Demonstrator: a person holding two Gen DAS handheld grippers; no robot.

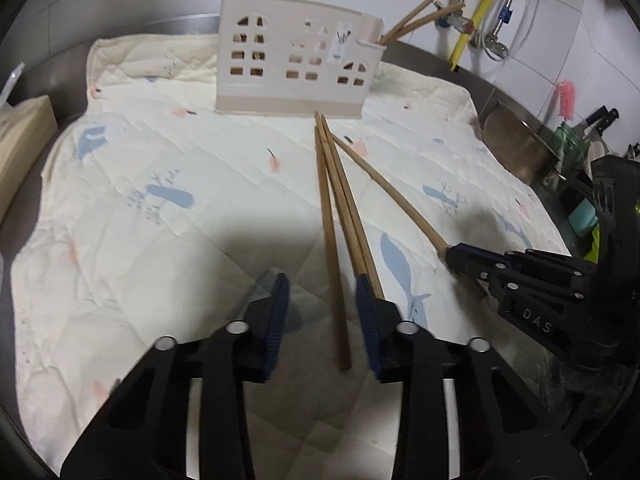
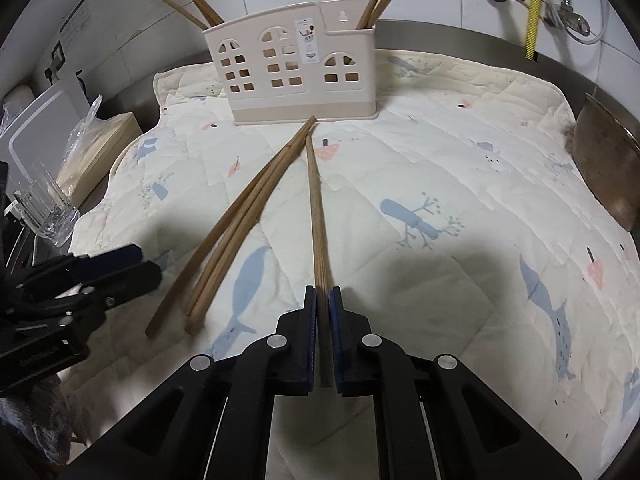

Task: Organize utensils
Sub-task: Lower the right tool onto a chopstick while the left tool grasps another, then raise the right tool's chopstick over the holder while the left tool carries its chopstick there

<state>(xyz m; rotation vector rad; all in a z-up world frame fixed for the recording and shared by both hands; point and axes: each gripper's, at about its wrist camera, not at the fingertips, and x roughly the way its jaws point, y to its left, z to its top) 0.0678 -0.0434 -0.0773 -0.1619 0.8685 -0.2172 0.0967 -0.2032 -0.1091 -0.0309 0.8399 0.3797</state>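
Chopstick pinched in right tongs, three loose chopsticks beside; left tongs agape

Steel worktop, mostly covered by a quilted mat with whale and tree print. On mat: holder at upper centre; three loose chopsticks fanned centre-left, tips near holder base. Left edge of frame, off mat: glass, wooden box.

L gripper jaws apart; R gripper jaws seemingly clamped.
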